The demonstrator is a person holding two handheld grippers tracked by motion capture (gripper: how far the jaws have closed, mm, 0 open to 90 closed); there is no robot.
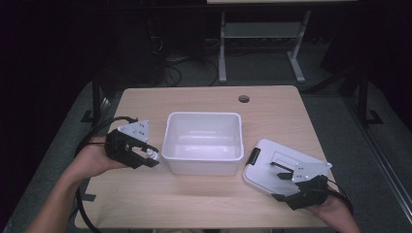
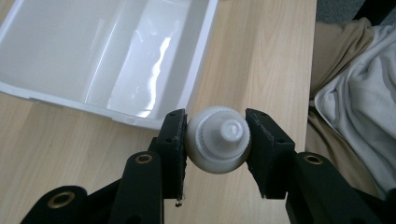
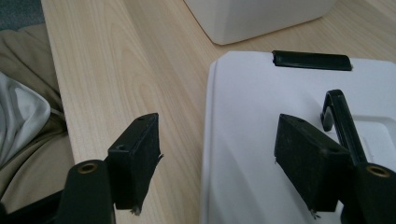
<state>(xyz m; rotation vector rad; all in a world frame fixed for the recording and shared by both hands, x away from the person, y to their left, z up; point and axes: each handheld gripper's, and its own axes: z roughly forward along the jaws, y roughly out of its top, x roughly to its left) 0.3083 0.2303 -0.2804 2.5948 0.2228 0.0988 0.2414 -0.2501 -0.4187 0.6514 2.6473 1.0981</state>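
In the high view, your left gripper is hovering just left of the white plastic tub, which is sitting open in the middle of the wooden table. Its jaws are clamping a small white bottle, with the bottle's tip pointing toward the tub's left wall. Your right gripper is resting over the white lid, which is lying flat on the table just right of the tub, its black latch facing the tub.

In the left gripper view, you are pinching the white bottle between both pads, one pressing on each side of its round body, and its ribbed cap is facing the camera. The tub is lying beyond and to the left, its rim just past the left jaw, and the bottle is hanging above bare tabletop beside that rim.

In the right gripper view, your right gripper is holding its jaws apart with nothing between the pads. They are straddling the edge of the lid: one jaw is sitting over the wood, the other over the lid beside its black handle. The latch is lying farther ahead, near the tub's corner.
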